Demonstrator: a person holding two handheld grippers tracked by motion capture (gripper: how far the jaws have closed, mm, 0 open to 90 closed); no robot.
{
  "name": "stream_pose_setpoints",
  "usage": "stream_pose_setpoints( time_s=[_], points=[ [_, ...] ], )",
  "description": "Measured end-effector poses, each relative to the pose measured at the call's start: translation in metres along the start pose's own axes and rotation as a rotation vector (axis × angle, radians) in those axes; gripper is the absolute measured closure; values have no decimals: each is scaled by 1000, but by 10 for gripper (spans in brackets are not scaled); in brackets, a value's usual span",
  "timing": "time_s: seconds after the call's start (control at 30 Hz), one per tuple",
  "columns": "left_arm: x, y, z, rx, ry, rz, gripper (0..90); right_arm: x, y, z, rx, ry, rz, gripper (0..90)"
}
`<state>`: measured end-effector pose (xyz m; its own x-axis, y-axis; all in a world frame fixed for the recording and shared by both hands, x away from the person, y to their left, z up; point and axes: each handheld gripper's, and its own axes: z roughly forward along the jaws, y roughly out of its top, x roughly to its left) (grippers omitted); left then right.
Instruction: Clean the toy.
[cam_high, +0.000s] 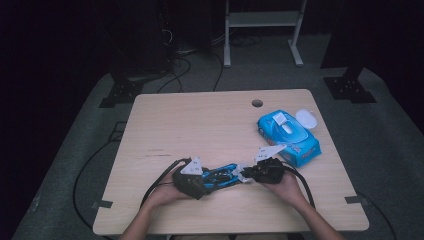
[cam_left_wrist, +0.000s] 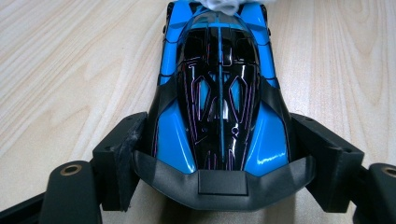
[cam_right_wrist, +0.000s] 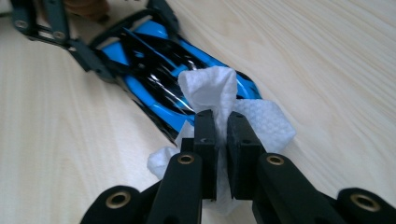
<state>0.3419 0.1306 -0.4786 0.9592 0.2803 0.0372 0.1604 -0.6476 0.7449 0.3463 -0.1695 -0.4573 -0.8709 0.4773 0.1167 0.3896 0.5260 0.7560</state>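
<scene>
At the table's (cam_high: 165, 120) near edge, centre: blue toy car (cam_high: 220, 176) lies flat between my two grippers | left gripper (cam_left_wrist: 219, 154) clamps the car's tail by both sides | right gripper (cam_right_wrist: 222, 140) pinches a white wipe (cam_right_wrist: 210, 88), jaws narrow, wipe resting on the car's nose | wipes pack (cam_high: 289, 134) far right

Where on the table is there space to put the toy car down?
The wooden table is bare across its whole left and far side, from the round hole leftward. It is crowded at the near middle, where both tongs work on the blue car, and at the right by the wipes pack.
</scene>
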Motion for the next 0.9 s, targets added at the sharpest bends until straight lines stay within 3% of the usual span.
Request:
stream_pose_setpoints(
  time_s=[0.07, 0.27, 0.47, 0.63, 0.73, 0.9],
  points=[
    [-1, 0, 0, -3, 3, -3, 240, -3, 1, 2, -10, 7, 16, 834],
    [-1, 1, 0, 2, 4, 5, 241, 1, 20, 17, -28, 12, 1, 834],
    [0, 0, 0, 3, 5, 3, 241, -8, 32, 29, -41, 18, 17, 835],
    [0, -1, 0, 1, 5, -1, 241, -13, 19, 20, -31, -6, 37, 834],
    [0, 0, -1, 3, 6, 4, 240, -16, 9, 12, -33, -8, 71, 835],
    [0, -1, 0, -1, 6, 1, 240, -14, -4, 2, -14, 7, 85, 836]
  ],
)
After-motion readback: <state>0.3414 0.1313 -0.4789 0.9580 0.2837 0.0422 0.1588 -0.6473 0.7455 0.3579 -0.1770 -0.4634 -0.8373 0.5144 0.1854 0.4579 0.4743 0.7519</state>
